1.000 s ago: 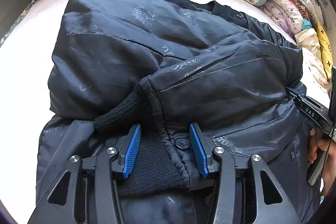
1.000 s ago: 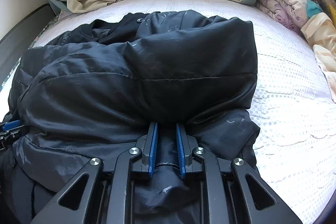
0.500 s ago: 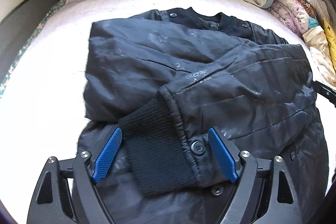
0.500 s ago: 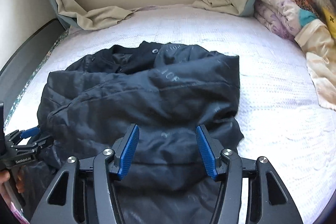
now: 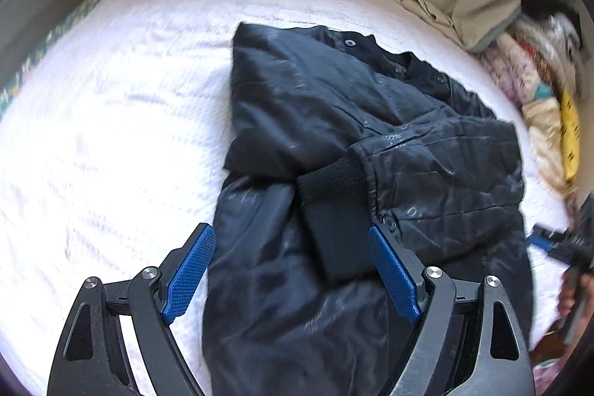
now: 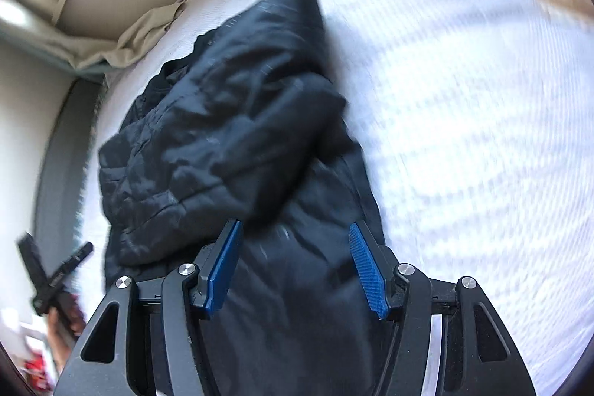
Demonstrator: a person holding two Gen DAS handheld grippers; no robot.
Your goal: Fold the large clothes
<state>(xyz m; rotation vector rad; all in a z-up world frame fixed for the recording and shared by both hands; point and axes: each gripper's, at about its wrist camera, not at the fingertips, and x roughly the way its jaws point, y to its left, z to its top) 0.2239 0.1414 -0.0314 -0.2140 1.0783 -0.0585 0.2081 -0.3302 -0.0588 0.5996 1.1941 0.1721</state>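
On the white quilted bed [image 5: 111, 136] lies my black shiny padded jacket [image 5: 334, 121], sleeves folded across its body. Above its lower part I hold the left hand-held gripper [image 5: 293, 273], spread wide and empty, the ribbed black cuff [image 5: 334, 206] just ahead. My right hand-held gripper [image 6: 295, 270] hovers likewise, wide apart, gripping nothing.

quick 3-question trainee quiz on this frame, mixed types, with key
1. True or false: the left tool is shut on the knit cuff.
2. The black jacket lies on: A) the white bed cover B) a wooden table C) a chair
3. Fill in: the right tool stands ___ with nothing gripped.

Key: 1 false, it is open, holding nothing; 2 A; 3 open
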